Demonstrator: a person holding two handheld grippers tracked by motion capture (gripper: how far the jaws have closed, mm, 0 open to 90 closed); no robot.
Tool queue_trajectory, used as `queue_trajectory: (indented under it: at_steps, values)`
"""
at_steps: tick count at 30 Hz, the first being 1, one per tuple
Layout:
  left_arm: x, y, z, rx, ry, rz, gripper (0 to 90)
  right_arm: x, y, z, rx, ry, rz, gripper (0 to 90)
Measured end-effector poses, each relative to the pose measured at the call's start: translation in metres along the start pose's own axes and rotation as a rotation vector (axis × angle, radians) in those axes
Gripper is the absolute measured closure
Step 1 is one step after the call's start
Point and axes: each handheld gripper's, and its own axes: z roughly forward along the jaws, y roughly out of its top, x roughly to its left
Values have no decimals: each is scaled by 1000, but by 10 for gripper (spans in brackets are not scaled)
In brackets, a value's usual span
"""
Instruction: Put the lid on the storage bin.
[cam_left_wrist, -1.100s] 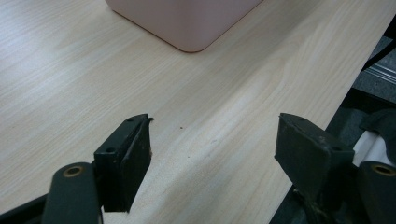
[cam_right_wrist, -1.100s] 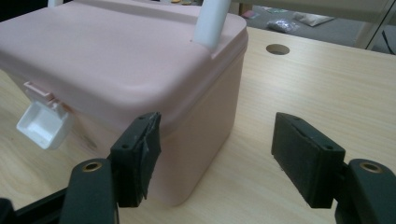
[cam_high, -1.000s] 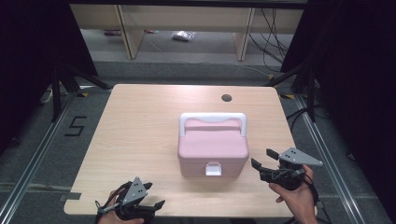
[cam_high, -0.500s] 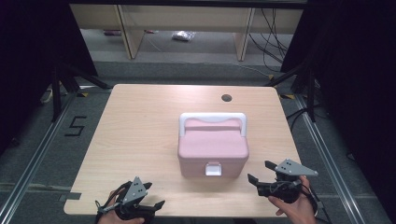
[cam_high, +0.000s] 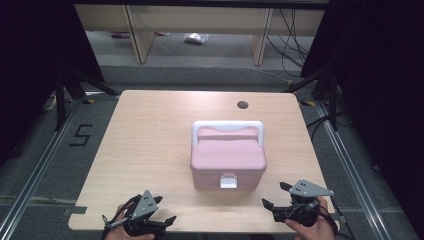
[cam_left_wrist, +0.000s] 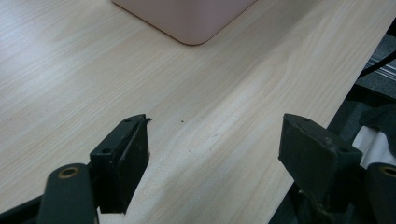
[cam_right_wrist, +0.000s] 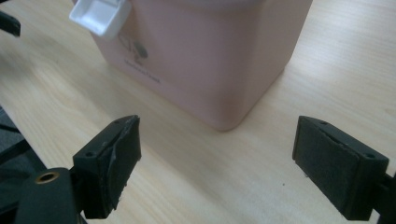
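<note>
The pink plastic lidded box with a white carry handle stands closed at the centre of the light wooden table, its white front latch down; judged from this, nothing has begun. The right gripper, whose jaws have just been opening, stands wide and empty, the box at its 11 o'clock (corner nearest). The left gripper is wide and empty, the box at its 1 o'clock.

the pink plastic box with a white handle sits on the light wooden table, right of centre; left gripper near the front edge, right gripper front-right of it.
</note>
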Motion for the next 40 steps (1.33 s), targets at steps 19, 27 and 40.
queue_trajectory:
  at_steps: [19, 27, 40]
  values:
    - [-2, -1, 3, 9, -8, -6, 238, 8, -23, 0, 108, 27, -6, 165]
    - [-2, -2, 5, 28, -5, 9, 237, 12, -30, 3, 145, 37, -3, 167]
    - [-4, -2, 7, 29, -17, 21, 236, 13, -34, 7, 170, 37, -23, 170]
